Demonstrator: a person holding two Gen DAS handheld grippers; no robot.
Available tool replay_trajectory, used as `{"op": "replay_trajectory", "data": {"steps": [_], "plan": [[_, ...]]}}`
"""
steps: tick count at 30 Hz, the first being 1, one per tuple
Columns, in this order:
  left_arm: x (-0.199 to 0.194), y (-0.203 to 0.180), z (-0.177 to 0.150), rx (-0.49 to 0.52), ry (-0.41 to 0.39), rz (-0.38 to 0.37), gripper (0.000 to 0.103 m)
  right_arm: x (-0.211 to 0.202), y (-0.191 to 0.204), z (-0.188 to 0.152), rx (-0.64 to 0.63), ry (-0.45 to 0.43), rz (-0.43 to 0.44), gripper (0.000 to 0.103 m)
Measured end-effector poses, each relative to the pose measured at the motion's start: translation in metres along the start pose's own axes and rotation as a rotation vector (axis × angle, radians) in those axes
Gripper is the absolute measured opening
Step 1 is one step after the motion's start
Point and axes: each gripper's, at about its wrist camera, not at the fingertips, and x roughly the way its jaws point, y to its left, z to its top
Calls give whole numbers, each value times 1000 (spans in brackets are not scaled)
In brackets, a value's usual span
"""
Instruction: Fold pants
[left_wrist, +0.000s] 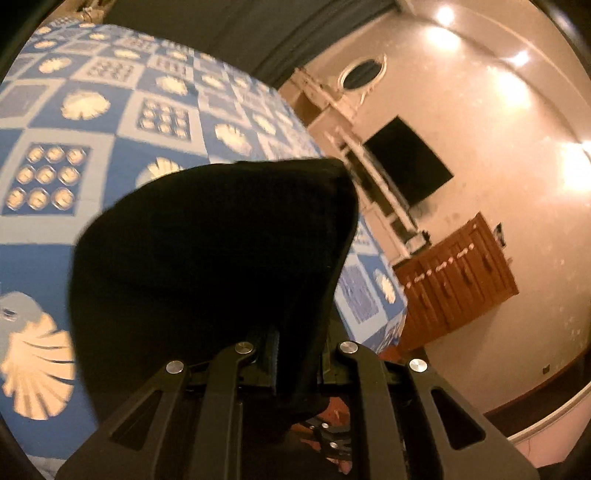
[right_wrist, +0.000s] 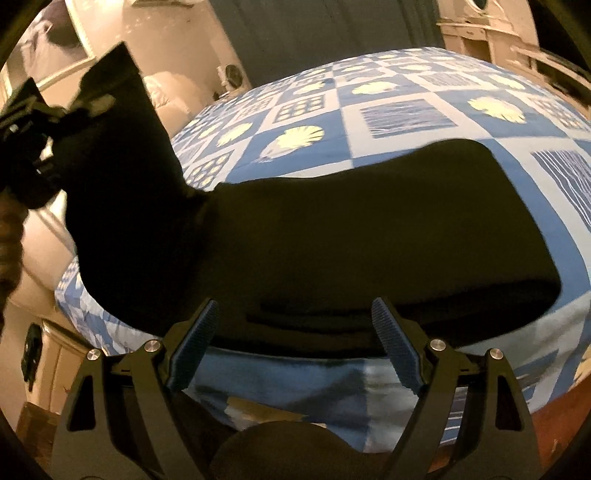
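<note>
My left gripper (left_wrist: 286, 354) has its fingers pinched on a fold of the black pants (right_wrist: 332, 240), and from its camera the dark cloth drapes over the fingers and blocks most of the view ahead. Through the right wrist camera I see that same left gripper (right_wrist: 40, 122) raised at the left edge, lifting one end of the pants clear of the bed (right_wrist: 424, 110). The rest of the garment lies across the blue-and-white shell-patterned bedspread, near the bed's front edge. My right gripper (right_wrist: 295, 325) hangs just in front of that flat part with its fingers (right_wrist: 397, 347) spread wide and nothing between them. Beyond the bed I see a dark screen (left_wrist: 410, 162) on the wall and a wooden cabinet (left_wrist: 458, 273).
</note>
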Motion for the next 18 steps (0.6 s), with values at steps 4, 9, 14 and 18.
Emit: {"op": "replay_trajectory", "data": {"steps": [4, 9, 14, 18], "plan": [[51, -1, -11, 5, 61, 31, 13, -4, -25, -1, 73, -10, 3, 85], [107, 10, -22, 1, 125, 97, 13, -7, -41, -1, 122, -13, 27, 85], [137, 20, -38, 5, 154, 157, 16, -14, -45, 2, 154, -19, 49, 85], [130, 19, -44, -14, 104, 108, 30, -25, -52, 7, 202, -29, 80, 85]]}}
